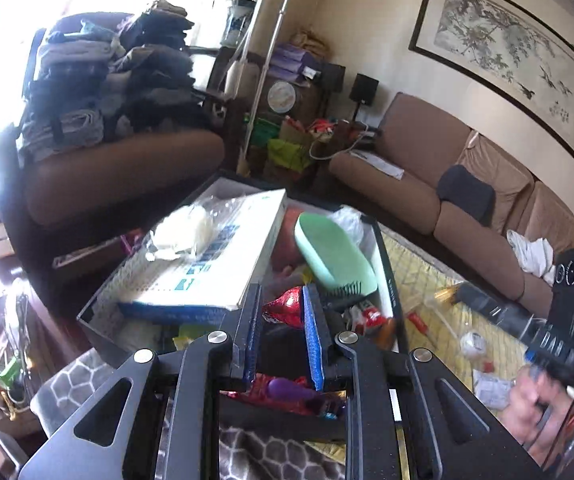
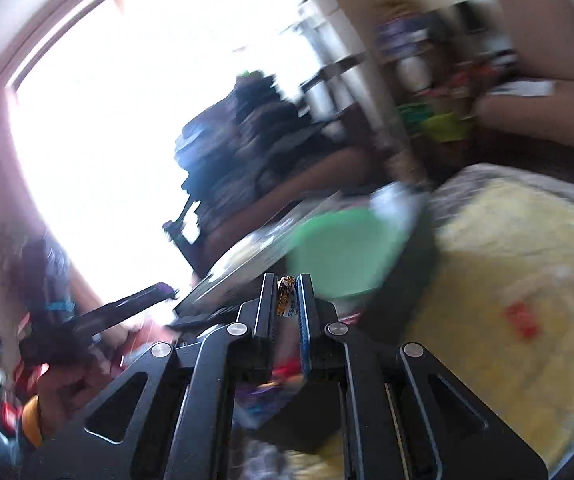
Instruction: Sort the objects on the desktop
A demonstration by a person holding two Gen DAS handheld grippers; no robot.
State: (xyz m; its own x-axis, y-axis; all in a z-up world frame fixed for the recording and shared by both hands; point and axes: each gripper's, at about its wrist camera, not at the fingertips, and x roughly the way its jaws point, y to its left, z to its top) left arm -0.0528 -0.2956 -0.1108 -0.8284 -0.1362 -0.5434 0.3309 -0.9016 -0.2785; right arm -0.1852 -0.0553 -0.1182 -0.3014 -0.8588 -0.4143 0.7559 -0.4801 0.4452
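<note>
Green hairbrush [image 1: 333, 252] beside white box [image 1: 207, 256], in bin [image 1: 385, 276].

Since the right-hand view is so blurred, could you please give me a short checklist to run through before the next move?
1. Right gripper holds something: ok, a small gold foil-wrapped candy sits pinched between its fingers.
2. Left gripper free: ok, fingers apart, nothing between them.
3. White rectangular storage box in view: ok, ahead of the left gripper.
4. Room in the box: cannot tell; a mint-green plastic hairbrush and a flat white-and-blue carton fill much of it.
5. Right view steady: not ok, motion blur.
</note>
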